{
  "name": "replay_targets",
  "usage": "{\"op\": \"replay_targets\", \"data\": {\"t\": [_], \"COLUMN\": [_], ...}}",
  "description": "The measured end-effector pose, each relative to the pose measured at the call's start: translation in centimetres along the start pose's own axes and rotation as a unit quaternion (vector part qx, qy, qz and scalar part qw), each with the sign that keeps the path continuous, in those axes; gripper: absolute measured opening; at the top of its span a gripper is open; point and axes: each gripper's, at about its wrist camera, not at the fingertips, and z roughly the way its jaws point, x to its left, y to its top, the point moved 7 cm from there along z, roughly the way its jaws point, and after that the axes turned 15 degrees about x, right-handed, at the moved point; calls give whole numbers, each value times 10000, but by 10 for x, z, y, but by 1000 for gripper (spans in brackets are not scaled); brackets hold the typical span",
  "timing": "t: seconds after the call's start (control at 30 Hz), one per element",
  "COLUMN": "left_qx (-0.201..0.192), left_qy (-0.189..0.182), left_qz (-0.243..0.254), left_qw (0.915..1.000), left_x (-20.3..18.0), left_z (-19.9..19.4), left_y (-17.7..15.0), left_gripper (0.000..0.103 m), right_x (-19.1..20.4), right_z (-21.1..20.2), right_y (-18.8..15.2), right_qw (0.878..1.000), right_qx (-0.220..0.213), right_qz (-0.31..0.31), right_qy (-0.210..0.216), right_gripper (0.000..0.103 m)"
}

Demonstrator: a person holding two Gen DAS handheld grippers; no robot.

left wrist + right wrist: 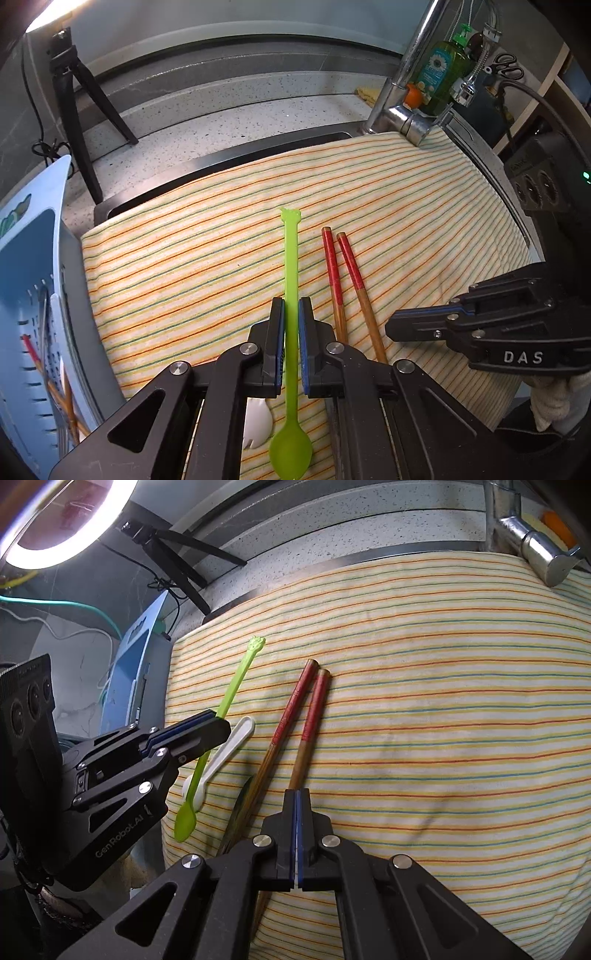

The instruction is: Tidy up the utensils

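A long green spoon (290, 280) lies along the striped cloth (207, 221). My left gripper (291, 308) is shut on the green spoon's handle; from the right wrist view it (221, 725) holds the spoon (229, 690) at mid-handle, bowl low. A white spork (256, 421) lies under the spoon, also in the right wrist view (225, 753). Two red-topped wooden chopsticks (341, 280) lie beside the spoon. My right gripper (297, 797) is shut and empty, its tip over the right chopstick (308, 731).
A blue perforated utensil basket (33, 314) at the left holds chopsticks and other utensils. A chrome tap (402, 110), a green soap bottle (441, 74) and a black tripod (74, 110) stand behind the cloth. A dark utensil (240, 805) lies by the left chopstick.
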Motion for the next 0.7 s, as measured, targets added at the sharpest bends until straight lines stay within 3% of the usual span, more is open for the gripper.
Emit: {"op": "replay_targets", "data": {"t": [0.1,0.2,0.43,0.5,0.7], "left_qx": [-3,-27,-31,-41,-215], "left_qy": [2,-22,-59,-42,-58], "left_qz": [-5,-44,-91,-82,-213], "left_qw": [10000,10000,9999,9999,9995], "left_x": [0,1,4,4,11], "left_z": [-1,-3,-6,-7,-25], "left_y": [-1,-3,-9,-12,-23], "left_gripper": [6,6,6,6,6], "right_x": [-2,-2,8,10,9], "right_z": [6,6,17,17,7], "right_y": [1,0,5,7,5], "right_qw": [9996,9991,9997,9997,10000], "right_qx": [189,184,243,169,52], "right_qz": [179,288,40,-38,8], "right_qy": [133,257,-11,-179,-24], "right_gripper": [5,16,16,9,7]}}
